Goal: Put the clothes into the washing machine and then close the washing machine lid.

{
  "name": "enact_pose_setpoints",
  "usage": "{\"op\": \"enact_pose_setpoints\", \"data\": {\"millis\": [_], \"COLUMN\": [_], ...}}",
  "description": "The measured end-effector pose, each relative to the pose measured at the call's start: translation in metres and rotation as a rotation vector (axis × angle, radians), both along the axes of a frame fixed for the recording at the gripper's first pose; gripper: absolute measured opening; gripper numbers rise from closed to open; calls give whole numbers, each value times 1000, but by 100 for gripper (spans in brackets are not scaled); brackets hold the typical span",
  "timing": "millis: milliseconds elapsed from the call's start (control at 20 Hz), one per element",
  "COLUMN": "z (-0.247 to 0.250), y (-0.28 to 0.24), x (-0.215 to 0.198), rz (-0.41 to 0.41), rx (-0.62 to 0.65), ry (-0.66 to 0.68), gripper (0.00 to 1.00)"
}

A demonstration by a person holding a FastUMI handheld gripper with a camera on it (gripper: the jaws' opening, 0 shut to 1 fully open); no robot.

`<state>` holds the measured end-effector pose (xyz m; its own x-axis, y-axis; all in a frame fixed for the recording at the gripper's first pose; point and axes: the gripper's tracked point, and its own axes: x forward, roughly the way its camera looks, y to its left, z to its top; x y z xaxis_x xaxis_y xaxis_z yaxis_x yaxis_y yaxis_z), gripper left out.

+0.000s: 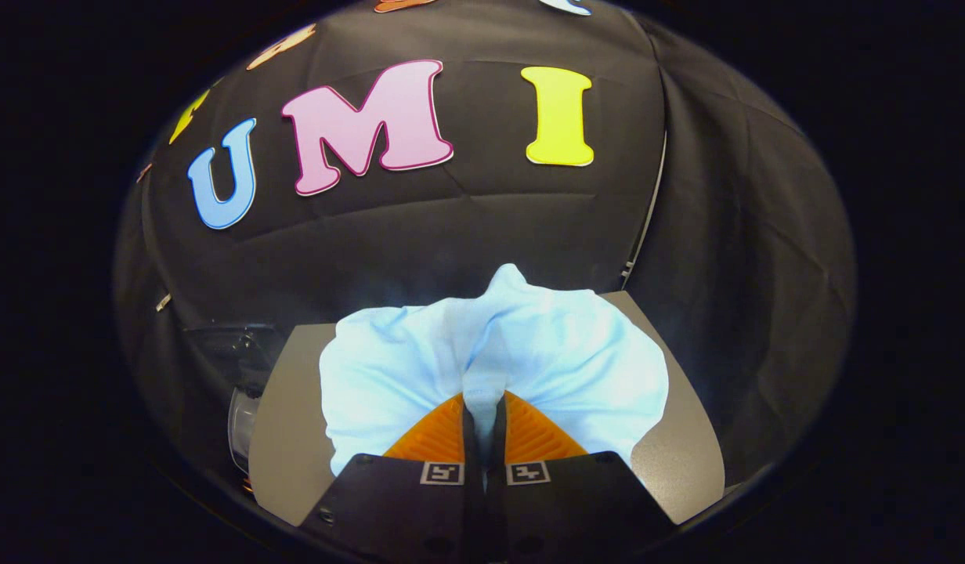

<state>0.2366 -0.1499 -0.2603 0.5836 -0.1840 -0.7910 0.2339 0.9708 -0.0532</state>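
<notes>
With the gripper clamped on a fold of the cloth, which hangs bunched over the desk, the carry step is in hand; next, move it to the washer at the desk's left edge.

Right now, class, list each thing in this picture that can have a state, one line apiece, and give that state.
gripper: shut on the cloth, both fingers pinching a fold.
light blue cloth: bunched, pinched between the fingers, spread just ahead of them over the grey surface.
grey surface: flat, lying under the cloth.
clear container: beside the grey surface; open or shut cannot be told.
</notes>
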Motion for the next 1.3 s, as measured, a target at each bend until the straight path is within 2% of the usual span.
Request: {"op": "enact_pose_setpoints", "data": {"millis": [150, 350, 800, 1050, 1300], "z": [28, 89, 226, 261, 254], "y": [1, 17, 84, 154, 238], "x": [-7, -10, -1, 15, 30], "rz": [19, 38, 146, 254, 375], "rx": [-28, -19, -22, -9, 63], "ry": [-44, -153, -420, -491, -498], "gripper": [5, 5, 5, 5, 5]}}
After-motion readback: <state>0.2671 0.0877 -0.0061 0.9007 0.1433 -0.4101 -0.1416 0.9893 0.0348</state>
